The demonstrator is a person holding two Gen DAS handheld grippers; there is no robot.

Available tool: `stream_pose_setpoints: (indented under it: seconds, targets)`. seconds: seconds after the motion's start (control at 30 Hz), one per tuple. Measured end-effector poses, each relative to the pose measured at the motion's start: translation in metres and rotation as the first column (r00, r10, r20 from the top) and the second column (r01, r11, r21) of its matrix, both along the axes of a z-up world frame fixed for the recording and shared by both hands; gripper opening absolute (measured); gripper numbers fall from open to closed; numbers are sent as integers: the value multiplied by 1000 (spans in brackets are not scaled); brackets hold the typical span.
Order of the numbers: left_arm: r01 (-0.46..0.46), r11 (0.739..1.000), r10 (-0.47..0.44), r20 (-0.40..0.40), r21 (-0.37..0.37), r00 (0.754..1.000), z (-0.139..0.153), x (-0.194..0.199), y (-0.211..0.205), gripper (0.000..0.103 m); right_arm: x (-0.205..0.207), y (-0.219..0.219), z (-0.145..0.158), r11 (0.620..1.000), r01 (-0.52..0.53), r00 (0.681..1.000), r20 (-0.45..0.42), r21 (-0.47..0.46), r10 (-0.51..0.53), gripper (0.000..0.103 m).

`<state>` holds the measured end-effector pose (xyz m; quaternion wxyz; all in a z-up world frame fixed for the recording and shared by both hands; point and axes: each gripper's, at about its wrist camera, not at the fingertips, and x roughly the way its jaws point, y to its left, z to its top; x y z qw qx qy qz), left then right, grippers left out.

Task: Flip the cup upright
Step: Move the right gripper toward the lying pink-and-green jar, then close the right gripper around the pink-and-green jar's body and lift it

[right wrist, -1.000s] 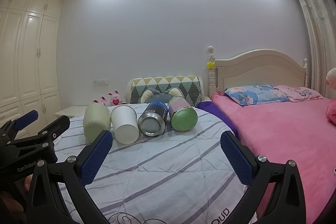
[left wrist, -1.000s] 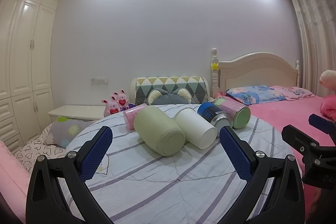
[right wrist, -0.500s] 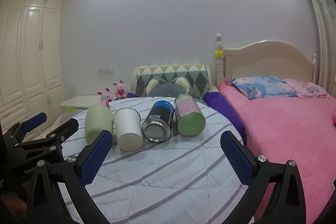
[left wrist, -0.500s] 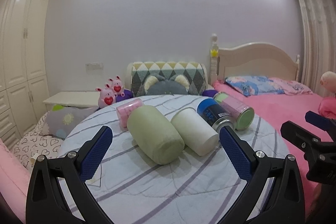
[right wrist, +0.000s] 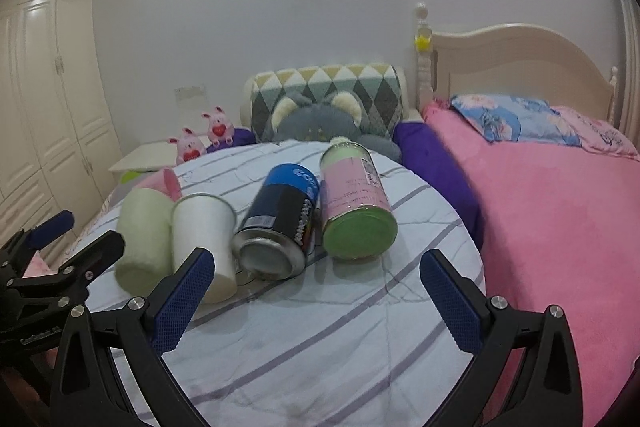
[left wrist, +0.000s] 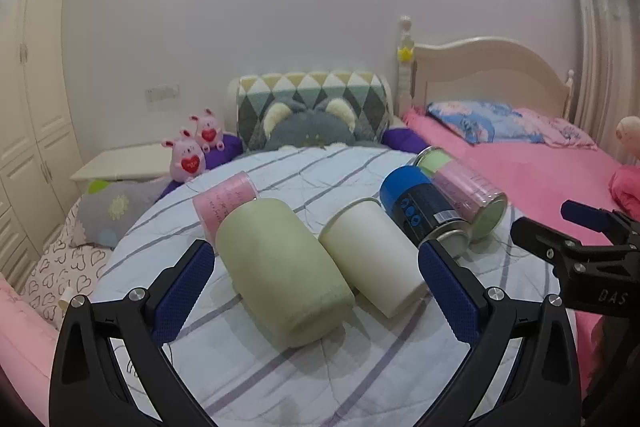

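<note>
Several containers lie on their sides in a row on a round table with a striped cloth [left wrist: 280, 379]. From left: a pink cup [left wrist: 224, 201], a pale green cup [left wrist: 280, 267], a white paper cup [left wrist: 372, 261], a blue-black can [left wrist: 424, 211] and a pink-and-green can [left wrist: 472, 195]. My left gripper [left wrist: 316, 291] is open, its pads either side of the green and white cups, just short of them. My right gripper [right wrist: 318, 297] is open, just short of the blue-black can [right wrist: 282, 223] and the pink-and-green can [right wrist: 356, 205]. The white cup [right wrist: 204, 231] and green cup [right wrist: 142, 231] lie left.
A pink bed [right wrist: 560, 227] stands to the right of the table. A patterned cushion with a grey plush [left wrist: 312, 119] and two pink plush pigs [left wrist: 192, 151] sit behind the table. White wardrobes [right wrist: 48, 107] line the left wall.
Both grippers have moved forward and tilted down toward the row of containers, which now look larger and closer. Both stay open. Nothing on the table has moved.
</note>
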<state>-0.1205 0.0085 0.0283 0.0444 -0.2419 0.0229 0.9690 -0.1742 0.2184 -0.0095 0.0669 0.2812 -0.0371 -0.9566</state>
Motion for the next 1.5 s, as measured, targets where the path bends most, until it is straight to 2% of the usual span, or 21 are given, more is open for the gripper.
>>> stream_pose_setpoints:
  seconds: [0.2,0.3,0.63,1.0,1.13,1.3,1.5]
  targets:
    - [6,1000,-6,42,11,999,11,-24,-2,103,-32,-1,5,998,-58,997,53,-32,60,103]
    - [-3,1000,4,59,-8,998,20,-35,-3,103,-46,-3,10,996,-84,994,63,-23,85,103]
    - [5,1000,-2,124,-28,992,44,-83,4,103,-109,13,16,997,-76,980,186,14,73,103]
    - [8,997,11,256,-71,967,21,-134,27,103,-155,27,-8,994,-95,943,325,54,73,103]
    - [8,998,11,278,-67,961,14,-143,30,103,-167,30,-18,991,-102,928,368,92,61,103]
    - [4,997,20,296,-81,955,8,-152,33,103,-177,26,-25,985,-163,901,415,58,124,103]
    - [-1,998,23,317,-70,948,2,-157,29,103,-189,6,-43,967,-225,864,484,121,141,102]
